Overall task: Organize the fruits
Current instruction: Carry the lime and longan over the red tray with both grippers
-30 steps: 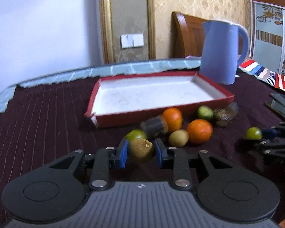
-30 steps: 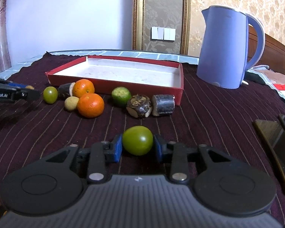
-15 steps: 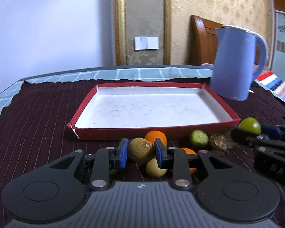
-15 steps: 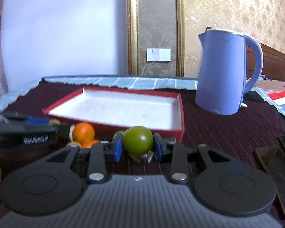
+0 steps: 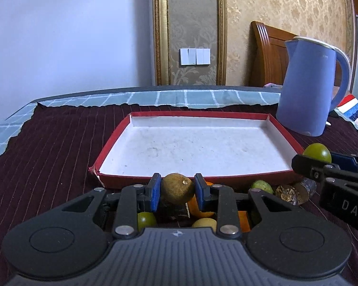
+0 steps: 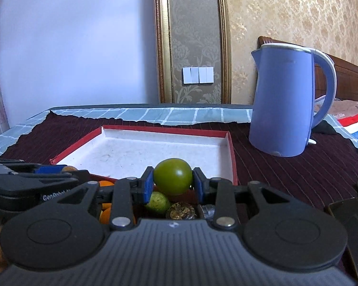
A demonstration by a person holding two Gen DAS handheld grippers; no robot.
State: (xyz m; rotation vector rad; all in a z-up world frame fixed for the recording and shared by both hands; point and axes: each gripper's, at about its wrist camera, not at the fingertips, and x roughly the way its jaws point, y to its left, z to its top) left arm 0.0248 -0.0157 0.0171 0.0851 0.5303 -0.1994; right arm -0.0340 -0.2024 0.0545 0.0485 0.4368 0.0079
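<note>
My left gripper [image 5: 177, 191] is shut on a brownish round fruit [image 5: 177, 188], held just before the near wall of the red tray [image 5: 112, 149], whose white floor holds nothing. In the right wrist view my right gripper [image 6: 173, 184] is shut on a green round fruit [image 6: 173, 176] above the near edge of the red tray [image 6: 231, 147]. That green fruit [image 5: 317, 152] shows at the left view's right edge. Below the grippers lie oranges [image 5: 198, 208], a green lime [image 6: 158, 201], a small green fruit [image 5: 146, 219], a yellowish fruit [image 5: 204, 222] and dark cut pieces [image 5: 289, 193].
A blue kettle [image 6: 285, 100] stands right of the tray on the dark maroon cloth [image 5: 47, 147]. A checked teal cloth [image 5: 179, 97] covers the far edge. Flat dark objects [image 6: 348, 211] lie at the right. A wooden headboard [image 5: 268, 52] stands behind.
Both grippers have carried their fruits up and forward from the loose fruit to the tray's near edge. The left view has swung so the tray is centred.
</note>
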